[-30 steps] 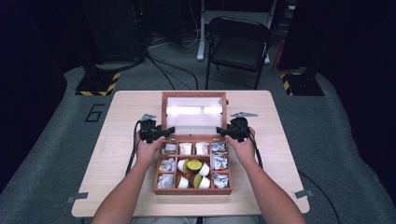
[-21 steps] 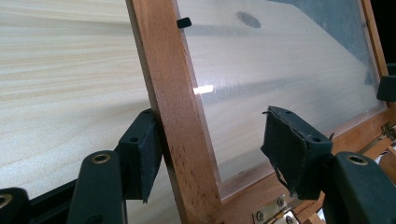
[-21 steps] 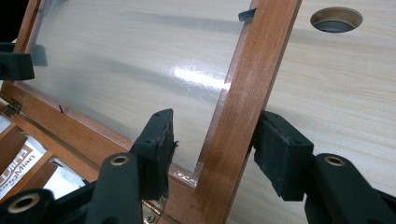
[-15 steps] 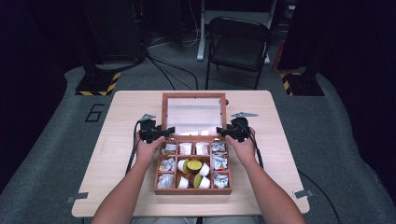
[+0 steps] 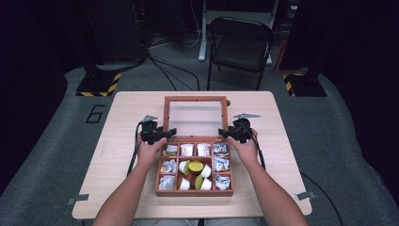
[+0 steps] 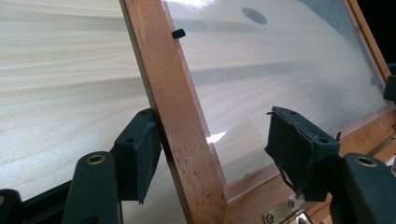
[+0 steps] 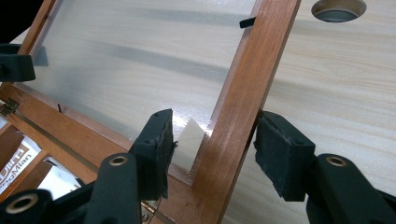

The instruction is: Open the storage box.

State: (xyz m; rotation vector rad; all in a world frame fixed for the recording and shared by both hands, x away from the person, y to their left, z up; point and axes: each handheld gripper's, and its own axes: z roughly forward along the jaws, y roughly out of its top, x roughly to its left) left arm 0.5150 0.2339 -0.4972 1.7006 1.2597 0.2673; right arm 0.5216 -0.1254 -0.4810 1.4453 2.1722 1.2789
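Left gripper view — tool (image 6: 215, 154) open, straddling lid frame (image 6: 173, 116)

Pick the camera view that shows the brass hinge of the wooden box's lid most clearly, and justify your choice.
The left gripper view: the hinge sits close at the bottom edge, its screws visible, beside the lid. The right gripper view catches another hinge small at its left edge. In the high view the box is too small to make hinges out.
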